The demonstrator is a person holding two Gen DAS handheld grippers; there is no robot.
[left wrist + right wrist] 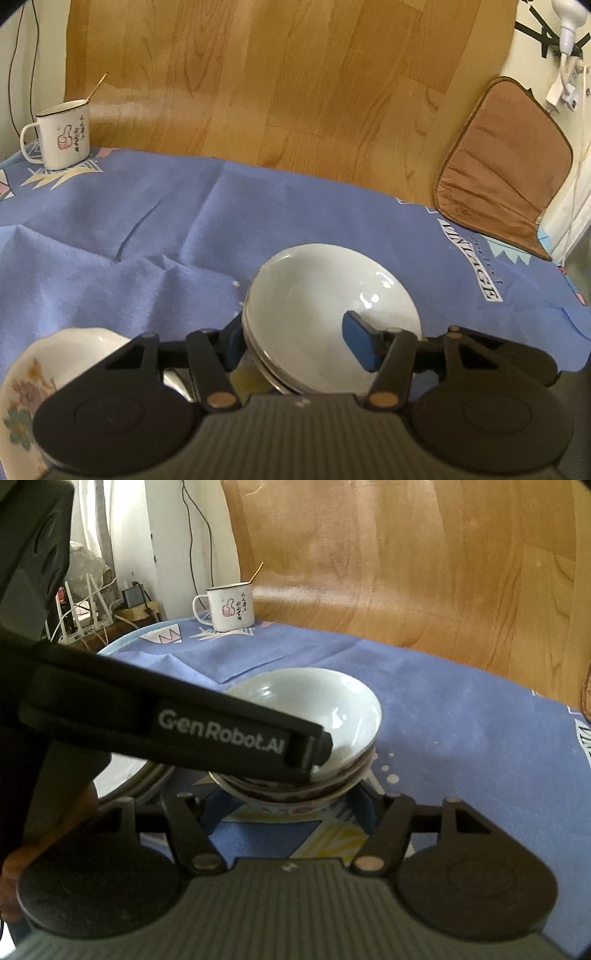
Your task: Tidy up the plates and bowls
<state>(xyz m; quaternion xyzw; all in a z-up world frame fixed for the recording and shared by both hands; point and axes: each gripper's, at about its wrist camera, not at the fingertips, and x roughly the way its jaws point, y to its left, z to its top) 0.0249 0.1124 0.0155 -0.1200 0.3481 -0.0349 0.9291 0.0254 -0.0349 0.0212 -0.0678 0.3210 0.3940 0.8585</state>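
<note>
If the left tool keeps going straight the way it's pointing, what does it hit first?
Probably the stack of pale bowls. The left tool already straddles the stack's near rim, one finger outside the wall and the other finger over the inside. Going on, the rim should meet the tool's throat, though depth is hard to judge.

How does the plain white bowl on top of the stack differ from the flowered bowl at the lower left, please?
The plain white bowl is unpatterned; the flowered bowl carries painted blossoms. The plain bowl sits nested on a stack, straddled by the left gripper's fingers; the flowered bowl sits apart, mostly hidden. Both look glossy and pale.
</note>
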